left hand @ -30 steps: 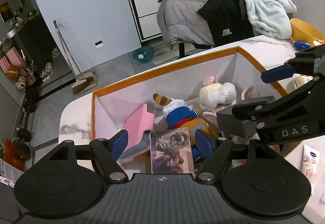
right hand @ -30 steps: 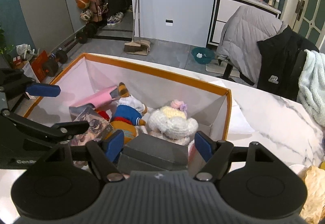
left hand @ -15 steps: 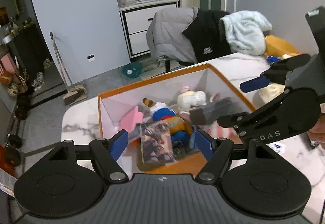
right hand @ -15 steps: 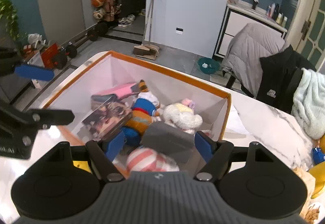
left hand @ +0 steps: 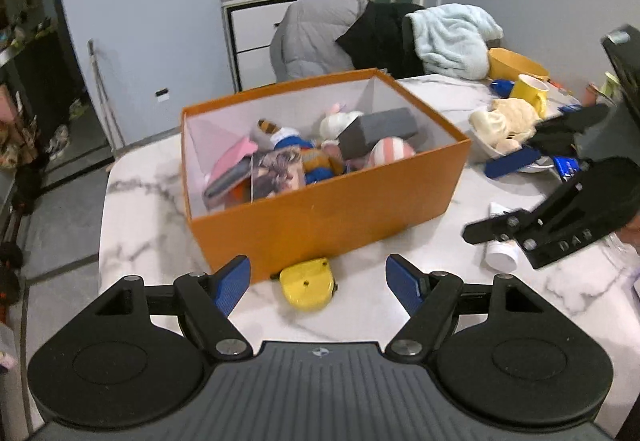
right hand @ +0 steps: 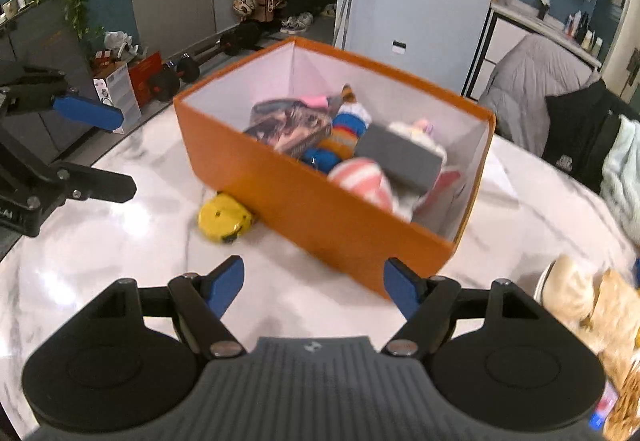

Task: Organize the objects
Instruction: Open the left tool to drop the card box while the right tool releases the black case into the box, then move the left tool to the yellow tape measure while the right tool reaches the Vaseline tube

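Observation:
An orange box [left hand: 340,209] stands on the marble table [left hand: 140,241]; it also shows in the right wrist view [right hand: 320,209]. Inside lie a picture card [left hand: 276,171], a grey block [left hand: 376,129], a striped plush [left hand: 390,151], a blue-and-orange plush toy [left hand: 316,161] and a pink item [left hand: 232,159]. A yellow tape measure [left hand: 308,283] lies against the box's near wall, also seen from the right [right hand: 224,217]. My left gripper [left hand: 318,283] is open and empty, just in front of the tape measure. My right gripper [right hand: 314,283] is open and empty, short of the box's corner.
To the box's right are a white tube [left hand: 500,249], a plate with bread [left hand: 500,125], a yellow mug [left hand: 530,89] and a yellow bowl [left hand: 516,61]. A chair draped with coats and a pale blue towel [left hand: 452,33] stands behind the table.
Both grippers have pulled back and up out of the box. The card and the grey block, between their fingers a second ago, now lie in the box.

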Tool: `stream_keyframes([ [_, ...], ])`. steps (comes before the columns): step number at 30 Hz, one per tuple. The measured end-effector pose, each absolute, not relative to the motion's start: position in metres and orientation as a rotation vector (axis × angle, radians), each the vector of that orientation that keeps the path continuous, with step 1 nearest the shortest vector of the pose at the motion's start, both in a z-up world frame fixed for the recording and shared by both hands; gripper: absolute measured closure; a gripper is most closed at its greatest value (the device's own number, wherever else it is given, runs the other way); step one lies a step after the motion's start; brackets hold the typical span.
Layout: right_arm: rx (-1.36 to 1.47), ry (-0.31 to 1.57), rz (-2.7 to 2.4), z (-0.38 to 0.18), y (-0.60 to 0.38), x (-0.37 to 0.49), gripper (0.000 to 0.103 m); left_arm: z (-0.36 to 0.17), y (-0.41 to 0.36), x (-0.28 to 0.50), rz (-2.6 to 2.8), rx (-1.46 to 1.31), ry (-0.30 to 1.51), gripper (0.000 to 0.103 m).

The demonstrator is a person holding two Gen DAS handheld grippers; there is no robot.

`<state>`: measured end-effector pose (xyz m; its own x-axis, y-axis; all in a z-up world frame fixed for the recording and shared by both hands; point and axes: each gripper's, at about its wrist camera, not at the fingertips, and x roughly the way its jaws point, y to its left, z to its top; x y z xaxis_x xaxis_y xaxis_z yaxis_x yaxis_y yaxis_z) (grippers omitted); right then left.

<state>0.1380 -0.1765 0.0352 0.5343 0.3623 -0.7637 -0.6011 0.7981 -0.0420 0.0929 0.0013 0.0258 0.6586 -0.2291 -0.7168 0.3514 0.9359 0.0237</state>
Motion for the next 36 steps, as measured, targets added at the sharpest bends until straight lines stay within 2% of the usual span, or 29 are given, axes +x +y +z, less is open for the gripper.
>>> stream_keyframes([
  [9, -0.350, 0.877, 0.564, 0.012, -0.183, 0.127, 0.025, 0.002, 0.002, 0.083, -0.318, 0.182, 0.821, 0.015],
  [36, -0.402, 0.855, 0.429, 0.003, -0.201, 0.129, 0.023, -0.046, 0.019, 0.077, -0.234, 0.273, 0.932, 0.015],
])
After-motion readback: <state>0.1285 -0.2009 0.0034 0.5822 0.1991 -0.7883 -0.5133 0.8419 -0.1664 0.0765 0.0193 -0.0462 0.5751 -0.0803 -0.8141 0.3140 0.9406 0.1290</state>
